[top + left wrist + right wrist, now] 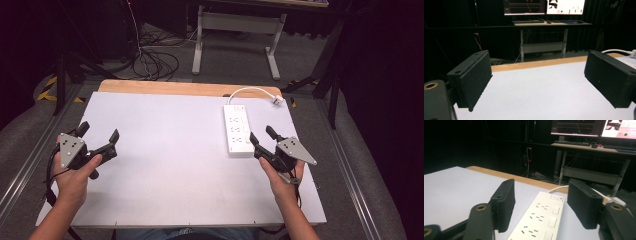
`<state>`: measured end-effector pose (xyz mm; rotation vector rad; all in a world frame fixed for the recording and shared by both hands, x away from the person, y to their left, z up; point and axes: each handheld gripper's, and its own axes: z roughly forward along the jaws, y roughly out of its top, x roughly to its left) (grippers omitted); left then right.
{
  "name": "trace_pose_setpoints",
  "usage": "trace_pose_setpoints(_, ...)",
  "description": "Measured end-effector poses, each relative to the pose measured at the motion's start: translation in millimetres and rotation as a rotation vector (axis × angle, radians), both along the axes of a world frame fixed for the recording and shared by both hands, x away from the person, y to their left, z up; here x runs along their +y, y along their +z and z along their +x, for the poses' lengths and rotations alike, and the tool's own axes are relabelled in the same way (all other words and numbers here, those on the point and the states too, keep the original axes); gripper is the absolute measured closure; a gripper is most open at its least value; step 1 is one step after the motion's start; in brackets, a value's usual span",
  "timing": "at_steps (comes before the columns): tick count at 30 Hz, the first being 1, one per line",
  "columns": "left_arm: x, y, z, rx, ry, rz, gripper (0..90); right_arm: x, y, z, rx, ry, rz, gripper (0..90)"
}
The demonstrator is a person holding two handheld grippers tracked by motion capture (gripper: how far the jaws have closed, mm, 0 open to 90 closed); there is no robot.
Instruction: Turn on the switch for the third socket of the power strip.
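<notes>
- My right gripper (261,135) has its 2 jaws parted to a middling gap with nothing between the pads; in the right gripper view (540,202) they frame the power strip (541,218) without touching it.
- My left gripper (100,132) stands wider open, also holding nothing; in the left gripper view (536,82) I see bare table surface between its 2 black pads.
- The power strip (237,129) is white, lies flat on the right part of the table, long side running away from me, with its near end just beside the right gripper's tips.
- I count 3 rows of sockets on the power strip in the high view, and a switch at its far end in the right gripper view.
- Its white cord (250,91) loops from the far end toward the table's back right corner, ending in a plug (277,100).
- Each gripper sits in one of the person's hands, left hand (75,177) and right hand (282,175), both low over the table (170,165).
- The 2 grippers are well apart, at opposite sides.
- Beyond the table's wooden far edge I see a desk (599,147) with monitors (544,6) in a dark room.
</notes>
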<state>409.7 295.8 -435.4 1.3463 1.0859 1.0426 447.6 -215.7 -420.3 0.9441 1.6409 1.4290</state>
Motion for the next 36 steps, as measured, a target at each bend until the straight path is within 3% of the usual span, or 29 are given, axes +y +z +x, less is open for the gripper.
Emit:
trace_pose_setpoints(10,-1.8,0.5,1.5,-0.003,-0.005,0.001,8.0,-7.3,-2.3,-7.0,-0.007,-0.003,0.027,36.2)
trace_pose_setpoints(18,-1.0,1.0,2.6,-0.005,-0.004,-0.003,8.0,-7.5,-3.9,-9.2,-0.019,0.004,0.061,20.7)
trace_pose_setpoints(25,-0.9,1.0,1.8,-0.004,-0.003,0.000,8.0,-15.2,-7.3,-10.1,-0.041,0.005,0.072,13.0)
trace_pose_setpoints(36,1.3,1.0,0.4,-0.005,0.005,-0.005,8.0,-11.0,-8.2,-8.6,-0.048,0.013,0.058,9.7)
